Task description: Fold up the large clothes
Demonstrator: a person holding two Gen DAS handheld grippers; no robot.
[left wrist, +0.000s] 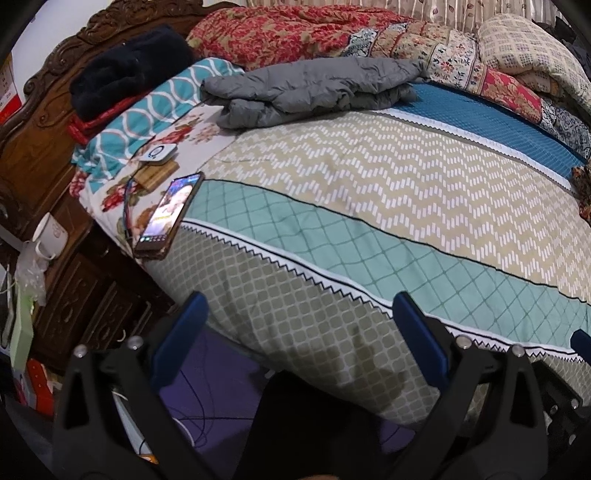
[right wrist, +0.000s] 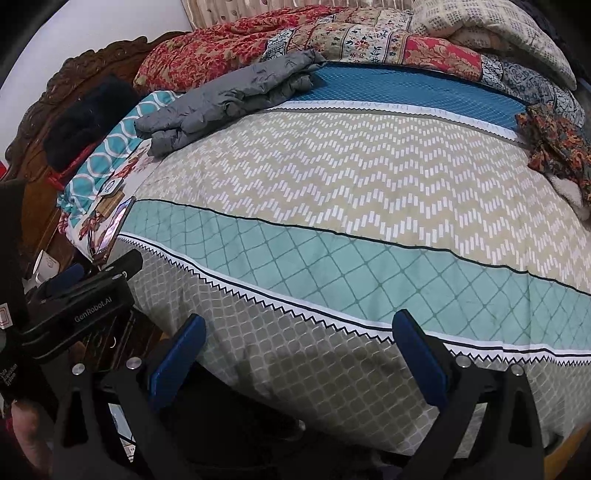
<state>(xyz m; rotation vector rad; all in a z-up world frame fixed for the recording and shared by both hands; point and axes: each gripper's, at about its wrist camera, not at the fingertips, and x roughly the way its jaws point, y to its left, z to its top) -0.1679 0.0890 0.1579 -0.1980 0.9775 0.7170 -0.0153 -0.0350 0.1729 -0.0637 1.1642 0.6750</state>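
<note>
Holding both grippers over the near edge of the bed, I have the left gripper with its jaws apart and nothing between them. The right gripper is the same: blue pads spread, empty.

The grey jacket lies at the far left of the bed, well apart from both grippers. It is bunched lengthwise, one end on the pillow and the other on the blue band of the cover. It looks puffy and quilted, so I judge it light, soft and springy. The shell looks smooth and likely slippery, so a shallow pinch may slide off. I would pinch deep through a seam or hem, one gripper at each shoulder or along the bottom edge, and drag it onto the open middle. From here I cannot tell collar from hem.

A floral garment sits crumpled at the right edge, thinner and limp by the look of it.

The cover is flat, patterned and mostly bare across the middle, giving good room to spread things. It is soft, so pressing down will sink. Quilts are heaped along the far side. A phone lies near the left edge, screen lit, with a cable; I would keep sleeves clear of it. Left of the bed are a carved headboard and a mug.
</note>
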